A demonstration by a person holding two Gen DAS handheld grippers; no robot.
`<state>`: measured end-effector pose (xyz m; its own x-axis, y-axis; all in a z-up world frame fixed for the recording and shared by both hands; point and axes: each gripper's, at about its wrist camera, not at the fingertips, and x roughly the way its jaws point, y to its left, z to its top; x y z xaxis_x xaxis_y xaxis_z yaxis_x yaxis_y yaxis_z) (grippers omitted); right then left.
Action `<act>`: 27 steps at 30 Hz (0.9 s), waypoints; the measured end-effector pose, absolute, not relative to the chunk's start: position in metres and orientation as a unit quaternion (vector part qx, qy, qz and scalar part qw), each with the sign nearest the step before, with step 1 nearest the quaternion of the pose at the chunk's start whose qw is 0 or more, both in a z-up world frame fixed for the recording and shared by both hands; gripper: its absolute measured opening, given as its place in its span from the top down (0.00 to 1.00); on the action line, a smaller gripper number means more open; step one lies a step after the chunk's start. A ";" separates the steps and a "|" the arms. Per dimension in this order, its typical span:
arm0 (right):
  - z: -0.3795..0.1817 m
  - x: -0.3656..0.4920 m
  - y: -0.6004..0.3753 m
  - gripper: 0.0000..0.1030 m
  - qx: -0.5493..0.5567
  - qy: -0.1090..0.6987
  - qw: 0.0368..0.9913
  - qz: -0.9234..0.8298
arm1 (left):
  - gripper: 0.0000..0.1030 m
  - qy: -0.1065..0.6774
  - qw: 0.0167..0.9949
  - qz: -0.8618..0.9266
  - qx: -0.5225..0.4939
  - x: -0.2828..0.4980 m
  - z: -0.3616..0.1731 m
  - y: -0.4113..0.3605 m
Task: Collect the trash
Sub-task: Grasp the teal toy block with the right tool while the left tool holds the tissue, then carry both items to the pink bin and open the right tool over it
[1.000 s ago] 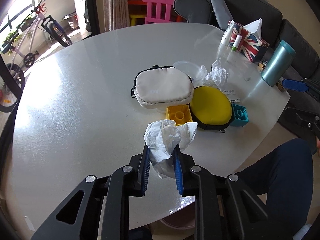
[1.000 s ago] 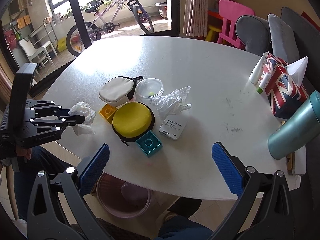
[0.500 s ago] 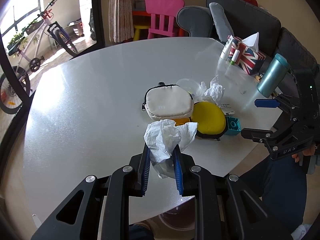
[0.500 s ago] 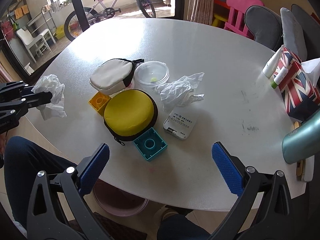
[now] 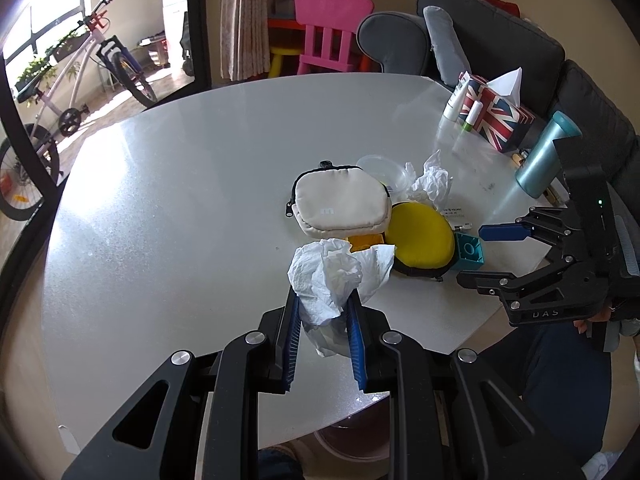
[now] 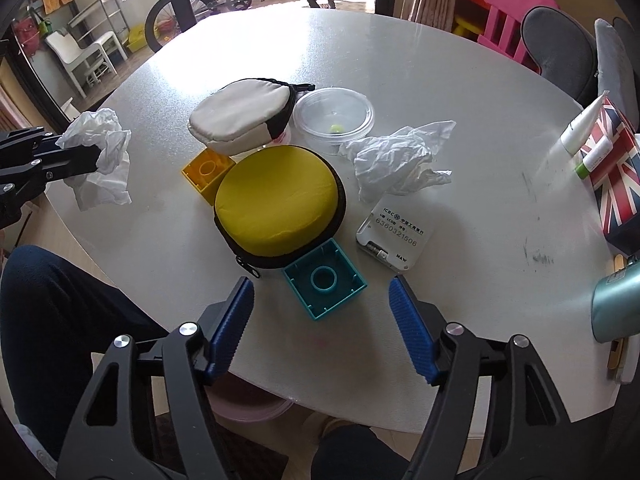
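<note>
Left gripper (image 5: 322, 312), clamped on a crumpled tissue (image 5: 332, 276), has lifted it off the table's (image 5: 180, 208) near edge; right gripper (image 6: 320, 312) gapes, now nearer the second tissue (image 6: 396, 160).

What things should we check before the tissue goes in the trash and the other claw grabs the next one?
1. Left gripper shut on the crumpled tissue: ok.
2. Tissue lifted off the table: ok.
3. Pink bin under the table edge, opening in view: cannot tell.
4. Right gripper open and empty: ok.
5. Second tissue on the table, nothing lying on it: ok.
6. Teal block sits between the right gripper and the second tissue: not ok.
</note>
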<state>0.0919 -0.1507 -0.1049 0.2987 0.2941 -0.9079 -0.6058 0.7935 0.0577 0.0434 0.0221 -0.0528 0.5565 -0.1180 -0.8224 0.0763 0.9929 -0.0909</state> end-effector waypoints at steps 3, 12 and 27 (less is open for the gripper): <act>-0.107 0.093 -0.150 0.55 -0.151 0.520 0.791 0.284 | 0.79 0.469 0.881 -0.056 -0.024 0.042 -0.053 0.023; -0.102 0.085 -0.153 0.63 -0.144 0.512 0.795 0.291 | 0.79 0.470 0.881 -0.057 -0.024 0.037 -0.052 0.021; -0.043 0.035 -0.164 0.63 -0.131 0.474 0.807 0.327 | 0.79 0.456 0.887 -0.075 -0.012 0.001 -0.032 0.001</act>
